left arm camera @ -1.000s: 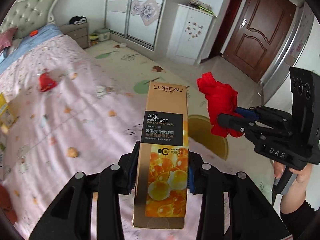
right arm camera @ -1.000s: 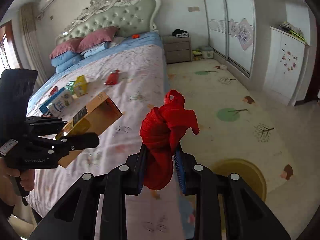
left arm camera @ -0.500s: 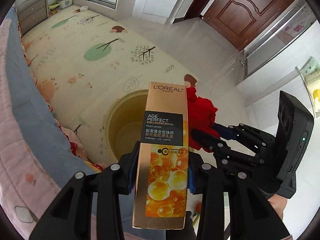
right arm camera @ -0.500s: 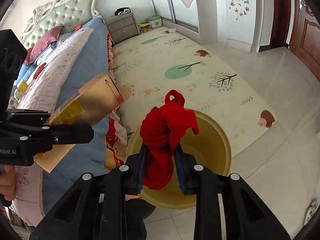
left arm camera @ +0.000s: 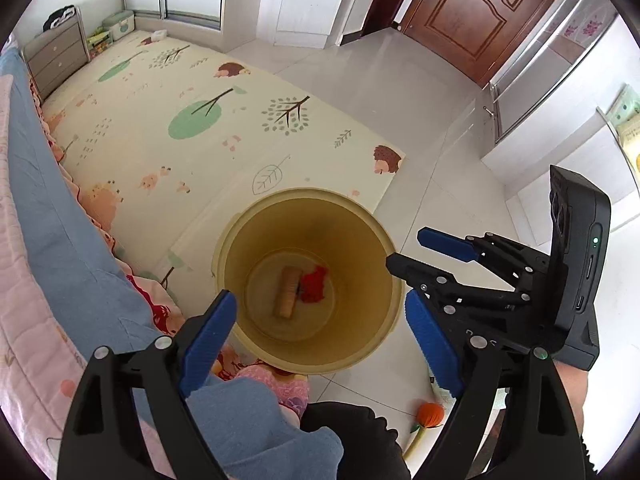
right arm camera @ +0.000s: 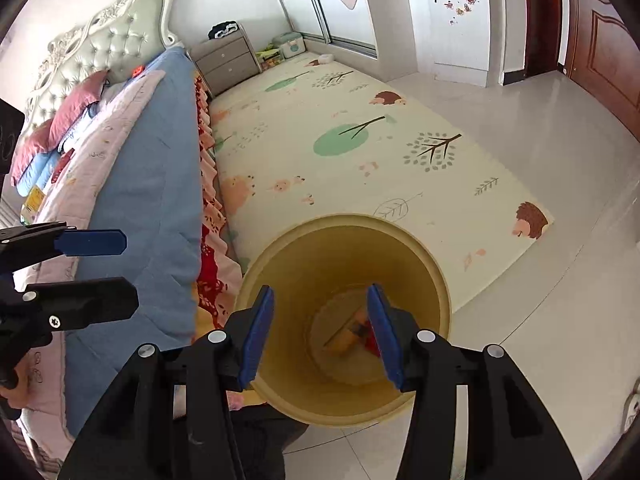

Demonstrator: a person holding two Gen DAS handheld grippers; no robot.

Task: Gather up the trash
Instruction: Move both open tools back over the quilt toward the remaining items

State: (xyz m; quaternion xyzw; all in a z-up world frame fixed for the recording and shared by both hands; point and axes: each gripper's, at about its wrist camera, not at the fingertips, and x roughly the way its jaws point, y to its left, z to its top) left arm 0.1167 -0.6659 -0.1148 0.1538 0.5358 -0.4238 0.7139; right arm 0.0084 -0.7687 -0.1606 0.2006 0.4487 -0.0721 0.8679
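1. Both pieces of trash lie on the floor of the bin (left arm camera: 390,280): the box (left arm camera: 287,292) lies flat near the middle, and the red cloth (left arm camera: 314,286) touches its right side.
2. The box looks light and stiff, a thin carton that would dent if squeezed hard; its long flat faces are the place to grip. The cloth looks soft and very light, best pinched at its bunched middle.
3. The left claw (left arm camera: 320,336) hangs above the bin's near rim, its jaws opening wide with nothing between them; both pieces sit well below it.
4. The right claw (right arm camera: 318,330) hangs over the bin mouth, its jaws opening at a narrower gap and also empty; the box (right arm camera: 346,336) shows far beneath between its pads.
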